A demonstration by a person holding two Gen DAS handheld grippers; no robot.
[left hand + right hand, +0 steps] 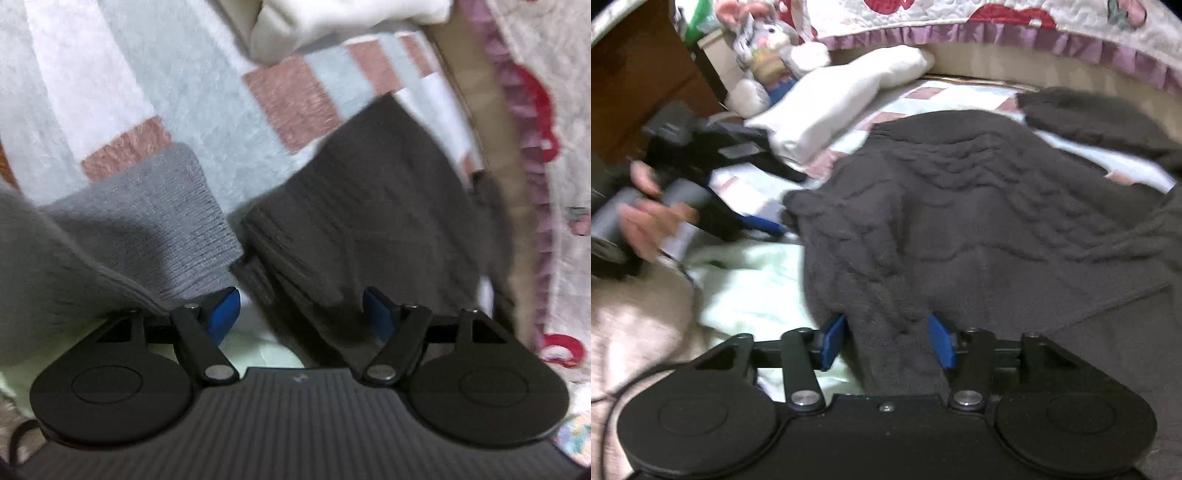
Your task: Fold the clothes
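A dark grey cable-knit sweater (pixel 979 221) lies spread on the bed. My right gripper (pixel 888 341) is at its near edge. The blue pads stand apart with a fold of the knit loose between them, so it is open. In the left wrist view my left gripper (pixel 301 314) is open too, low over the sweater's (pixel 369 221) left hem, and its pads do not press on the cloth. A lighter grey ribbed knit piece (pixel 147 229) lies by the left pad. The right wrist view shows a person's hand (pixel 646 214) holding the left gripper (pixel 764 221) at the sweater's left side.
A checked blanket (pixel 184 92) in pale blue, white and pink covers the bed. A pale green cloth (pixel 757 288) lies under the near edge. Behind are a white pillow (pixel 849 92), a plush bunny (pixel 764 48), a quilt with a purple ruffle (pixel 1071 40), and wooden furniture (pixel 639 55) at the left.
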